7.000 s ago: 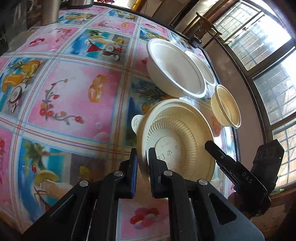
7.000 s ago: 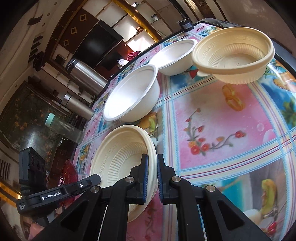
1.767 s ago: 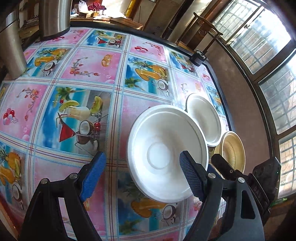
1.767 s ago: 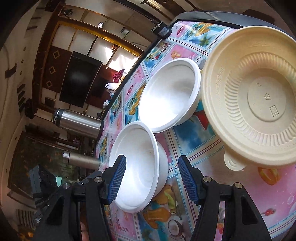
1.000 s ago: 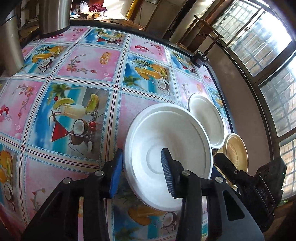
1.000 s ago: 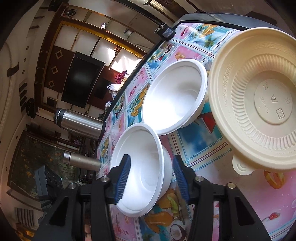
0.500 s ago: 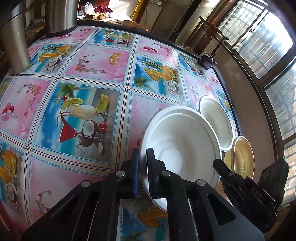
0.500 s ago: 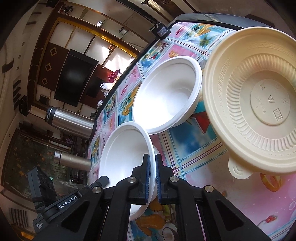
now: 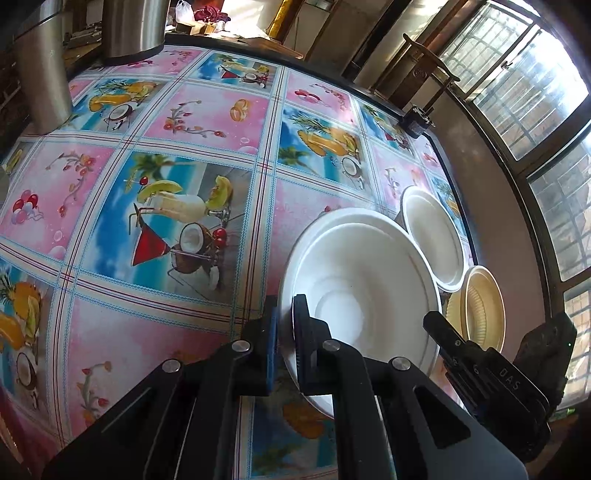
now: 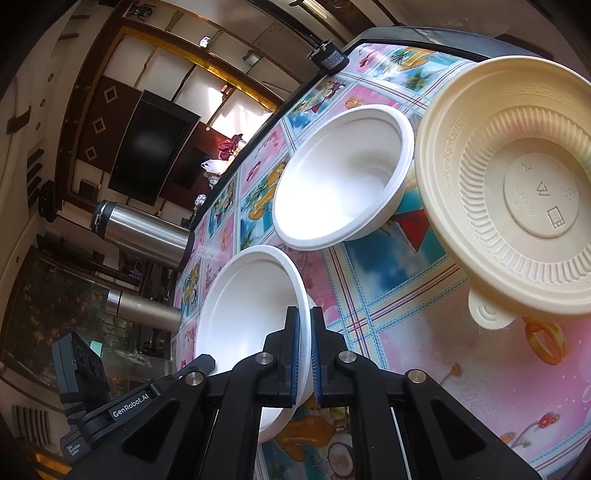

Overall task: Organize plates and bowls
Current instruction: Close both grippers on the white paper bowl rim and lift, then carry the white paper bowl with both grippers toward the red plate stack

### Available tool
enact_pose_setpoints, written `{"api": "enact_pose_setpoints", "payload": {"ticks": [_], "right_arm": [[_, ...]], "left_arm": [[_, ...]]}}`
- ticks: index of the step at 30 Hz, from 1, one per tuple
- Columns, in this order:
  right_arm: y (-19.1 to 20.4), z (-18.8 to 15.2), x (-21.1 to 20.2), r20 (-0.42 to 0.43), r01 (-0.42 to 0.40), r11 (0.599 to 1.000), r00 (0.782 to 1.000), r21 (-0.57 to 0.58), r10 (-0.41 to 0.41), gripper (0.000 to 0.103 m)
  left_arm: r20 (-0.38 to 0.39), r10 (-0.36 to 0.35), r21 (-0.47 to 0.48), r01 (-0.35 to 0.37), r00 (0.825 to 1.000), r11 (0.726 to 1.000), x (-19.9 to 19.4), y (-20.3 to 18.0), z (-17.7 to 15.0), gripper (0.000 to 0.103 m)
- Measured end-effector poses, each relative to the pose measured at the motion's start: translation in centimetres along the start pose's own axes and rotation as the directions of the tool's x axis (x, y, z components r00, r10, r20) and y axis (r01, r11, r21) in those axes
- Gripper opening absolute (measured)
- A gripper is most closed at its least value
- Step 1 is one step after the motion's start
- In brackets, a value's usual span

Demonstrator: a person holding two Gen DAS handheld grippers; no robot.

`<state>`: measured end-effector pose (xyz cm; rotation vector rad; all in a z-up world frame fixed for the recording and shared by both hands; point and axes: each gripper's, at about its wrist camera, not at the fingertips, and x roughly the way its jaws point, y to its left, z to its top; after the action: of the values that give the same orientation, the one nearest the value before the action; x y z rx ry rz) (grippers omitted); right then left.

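Observation:
A large white bowl [image 9: 362, 295] sits near the table's right edge. My left gripper [image 9: 284, 325] is shut on its near-left rim. My right gripper [image 10: 304, 332] is shut on the opposite rim of the same white bowl [image 10: 251, 314]. Each gripper shows in the other's view: the right gripper's body [image 9: 480, 365] and the left gripper's body [image 10: 147, 398]. Beyond it stands a second white bowl [image 9: 432, 236], also in the right wrist view [image 10: 343, 177]. A ribbed cream bowl [image 9: 480, 306] stands next to both and fills the right of the right wrist view [image 10: 517, 199].
The table wears a pink and blue fruit-print cloth [image 9: 184, 155]. Two steel flasks [image 9: 40, 74] [image 9: 133, 26] stand at its far left; the right wrist view shows them too [image 10: 144, 229] [image 10: 144, 310]. A small black device [image 9: 417, 122] sits at the far edge.
Both grippers, open around the white bowl 1.8 s ago, have closed onto its rim from opposite sides. Seven seconds ago they were shut on the cream bowl.

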<state>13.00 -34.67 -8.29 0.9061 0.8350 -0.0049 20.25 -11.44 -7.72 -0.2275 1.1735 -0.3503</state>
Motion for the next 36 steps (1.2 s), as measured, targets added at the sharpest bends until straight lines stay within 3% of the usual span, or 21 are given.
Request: {"api": "enact_pose_setpoints", "payload": {"ticks": [9, 17, 26, 36], "right_arm": [[1.9, -2.7, 0.0, -0.041, -0.017, 0.997, 0.999, -0.07, 0.014, 0.006], [3.3, -7.7, -1.0, -0.029, -0.007, 0.984, 1.0, -0.176, 0.002, 0.006], [3.6, -11.9, -2.5, -0.018, -0.031, 0.969, 0.999, -0.243, 0.028, 0.007], [5.2, -16.4, -3.7, -0.01, -0.037, 0.938, 0.999, -0.344, 0.036, 0.007]], "left_arm": [[0.003, -0.004, -0.051, 0.005, 1.0, 0.999, -2.5, 3.1, -3.1, 0.007], [0.023, -0.001, -0.078, 0.003, 1.0, 0.997, -4.7, 6.0, -6.4, 0.006], [0.053, -0.013, -0.051, 0.015, 0.999, 0.999, -7.7, 7.8, -10.5, 0.007], [0.129, 0.042, 0.002, -0.043, 0.991, 0.999, -10.1, 9.8, -13.9, 0.008]]}}
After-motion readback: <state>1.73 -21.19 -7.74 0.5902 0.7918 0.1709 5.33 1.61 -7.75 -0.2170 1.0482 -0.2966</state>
